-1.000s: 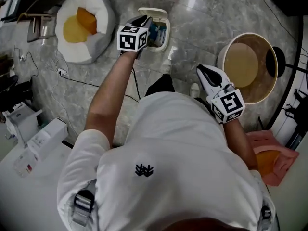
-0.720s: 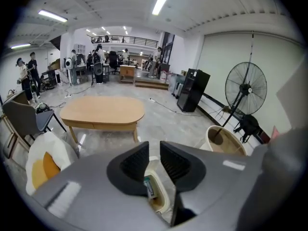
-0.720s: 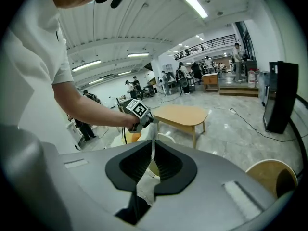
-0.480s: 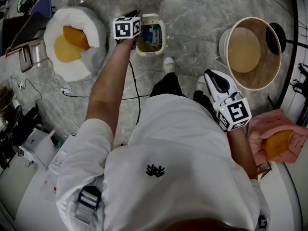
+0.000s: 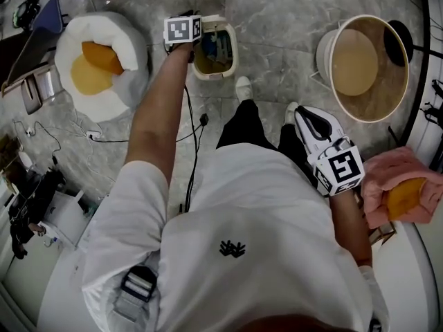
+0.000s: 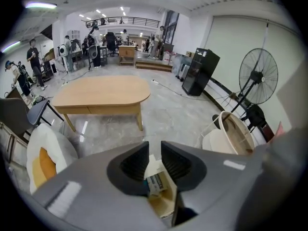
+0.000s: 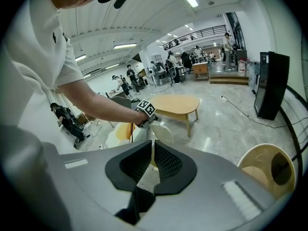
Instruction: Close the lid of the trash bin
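Note:
A small cream trash bin (image 5: 232,50) stands on the marble floor with its lid up at the far side, and packets show inside it. My left gripper (image 5: 188,14) reaches out over the bin's left rim, its marker cube just behind. In the left gripper view its jaws stand a narrow gap apart; through the gap I see the white lid edge (image 6: 153,166) and a blue-and-white packet (image 6: 155,184) in the bin below. My right gripper (image 5: 306,114) hangs by the person's right leg, jaws together and empty.
A white cushion seat with an orange pillow (image 5: 97,61) lies left of the bin. To the right stands a round wooden tub (image 5: 363,68). A black cable (image 5: 194,130) runs across the floor. A pink cloth (image 5: 401,196) sits at the right. A wooden table (image 6: 101,93) stands beyond the bin.
The person has stepped closer to the bin. My left gripper has travelled forward along the bin's left side to its far rim. The right gripper has stayed by the leg.

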Demonstrator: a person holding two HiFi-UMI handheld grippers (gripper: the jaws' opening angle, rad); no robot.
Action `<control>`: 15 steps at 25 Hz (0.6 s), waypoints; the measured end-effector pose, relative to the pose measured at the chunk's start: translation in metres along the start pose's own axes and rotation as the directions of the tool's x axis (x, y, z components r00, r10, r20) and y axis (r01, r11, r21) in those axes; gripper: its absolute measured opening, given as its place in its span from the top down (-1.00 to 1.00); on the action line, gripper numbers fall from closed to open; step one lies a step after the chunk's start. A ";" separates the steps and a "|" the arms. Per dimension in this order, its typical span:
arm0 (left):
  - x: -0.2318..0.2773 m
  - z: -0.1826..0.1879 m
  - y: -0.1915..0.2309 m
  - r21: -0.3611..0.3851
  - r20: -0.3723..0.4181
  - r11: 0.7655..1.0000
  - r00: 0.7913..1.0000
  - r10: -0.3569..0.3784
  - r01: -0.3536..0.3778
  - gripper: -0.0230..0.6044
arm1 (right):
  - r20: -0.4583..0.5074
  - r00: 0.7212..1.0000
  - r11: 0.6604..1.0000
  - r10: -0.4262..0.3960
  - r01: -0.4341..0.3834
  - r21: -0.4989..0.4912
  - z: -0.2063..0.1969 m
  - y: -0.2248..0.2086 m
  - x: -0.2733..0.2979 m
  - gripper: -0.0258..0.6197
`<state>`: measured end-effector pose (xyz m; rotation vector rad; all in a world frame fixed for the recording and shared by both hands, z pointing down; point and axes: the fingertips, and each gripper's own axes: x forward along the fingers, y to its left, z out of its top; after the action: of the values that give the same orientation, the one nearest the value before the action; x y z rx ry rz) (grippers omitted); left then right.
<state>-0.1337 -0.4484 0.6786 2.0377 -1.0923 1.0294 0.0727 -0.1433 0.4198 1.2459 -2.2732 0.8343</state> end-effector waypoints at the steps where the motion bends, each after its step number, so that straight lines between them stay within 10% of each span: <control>1: 0.004 0.000 0.003 -0.005 -0.006 1.000 1.000 0.003 -0.003 0.61 | -0.005 1.000 1.000 0.002 -0.002 0.001 -0.001 0.001 0.002 0.87; 15: 0.022 -0.027 0.009 -0.049 -0.093 0.999 0.996 -0.008 0.004 0.56 | -0.050 0.998 1.000 0.025 -0.025 0.013 -0.008 0.006 0.013 0.87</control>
<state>-0.1425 -0.4405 0.7119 1.9340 -1.0526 1.0737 0.0614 -0.1432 0.4317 1.1909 -2.2515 0.8803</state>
